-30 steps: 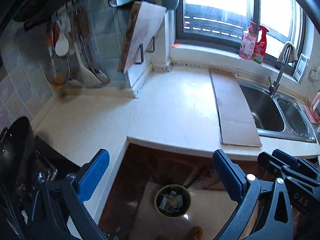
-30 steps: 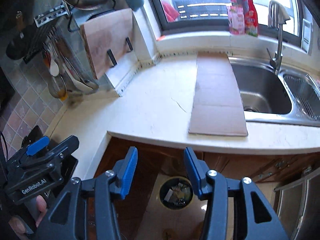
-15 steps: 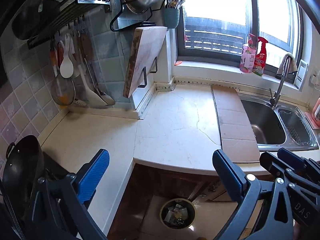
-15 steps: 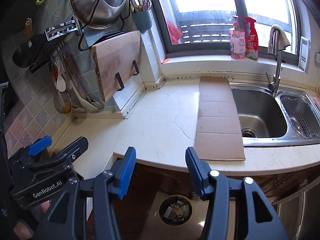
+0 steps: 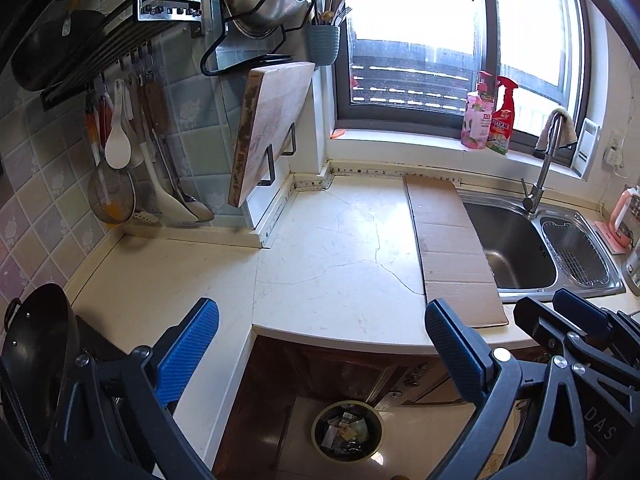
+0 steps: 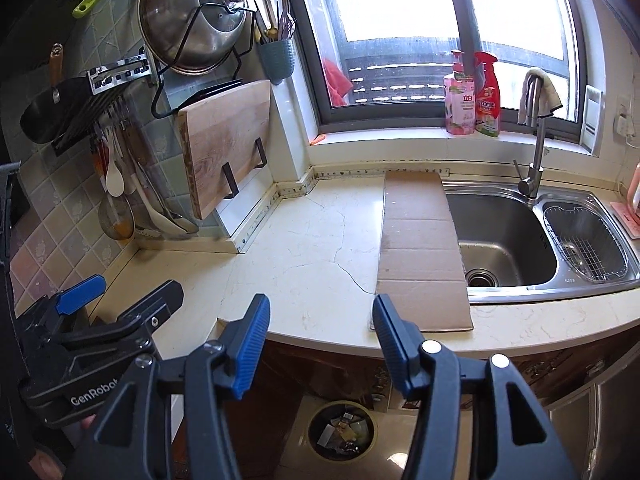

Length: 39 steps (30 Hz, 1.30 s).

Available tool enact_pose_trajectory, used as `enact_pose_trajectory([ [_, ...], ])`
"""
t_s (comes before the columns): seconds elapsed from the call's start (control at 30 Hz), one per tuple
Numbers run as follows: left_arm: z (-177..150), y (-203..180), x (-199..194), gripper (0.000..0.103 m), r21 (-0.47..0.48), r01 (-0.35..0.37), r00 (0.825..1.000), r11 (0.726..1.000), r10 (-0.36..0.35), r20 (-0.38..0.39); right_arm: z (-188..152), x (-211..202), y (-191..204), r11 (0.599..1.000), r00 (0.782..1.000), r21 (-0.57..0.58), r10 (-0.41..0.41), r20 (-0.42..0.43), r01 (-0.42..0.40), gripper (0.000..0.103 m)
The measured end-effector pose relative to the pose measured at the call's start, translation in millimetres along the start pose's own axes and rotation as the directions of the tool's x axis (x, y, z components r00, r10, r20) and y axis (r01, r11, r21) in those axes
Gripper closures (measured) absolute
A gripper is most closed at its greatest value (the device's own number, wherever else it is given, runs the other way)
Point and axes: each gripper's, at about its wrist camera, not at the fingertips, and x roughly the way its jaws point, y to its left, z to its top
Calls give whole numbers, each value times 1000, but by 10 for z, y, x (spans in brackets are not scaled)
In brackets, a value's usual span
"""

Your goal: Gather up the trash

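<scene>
From my seat both claws are hanging empty over the curved edge of the cream stone counter (image 6: 304, 264). The left gripper (image 5: 320, 344) is spread wide, and the right gripper (image 6: 320, 332) has just been opening, nothing between its blue pads. The trash sits in the small round bin (image 6: 342, 430) on the floor below (paper scraps inside). A flat brown cardboard strip (image 6: 420, 248) lies beside the steel sink (image 6: 500, 236).
</scene>
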Motion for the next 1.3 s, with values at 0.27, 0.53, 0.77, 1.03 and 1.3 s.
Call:
enact_pose_trajectory([
  [0.27, -9, -15, -33, 1, 14, 4, 1000, 1000, -4, 2, -18, -57, 1, 1000, 1000, 5, -16, 7, 16, 49],
  [0.53, -20, -36, -53, 1, 16, 3, 1000, 1000, -3, 5, -28, -101, -11, 1000, 1000, 2, -23, 11, 23, 49],
  [0.77, -26, -49, -63, 1, 17, 5, 1000, 1000, -5, 4, -50, -144, -28, 999, 999, 6, -34, 14, 34, 49],
  [1.03, -25, -99, -106, 1, 38, 16, 1000, 999, -17, 11, -64, -182, -69, 999, 999, 13, -40, 17, 40, 49],
  [1.3, -26, -107, -106, 1, 42, 20, 1000, 999, -21, 10, -84, -201, -92, 999, 999, 15, -45, 15, 45, 49],
])
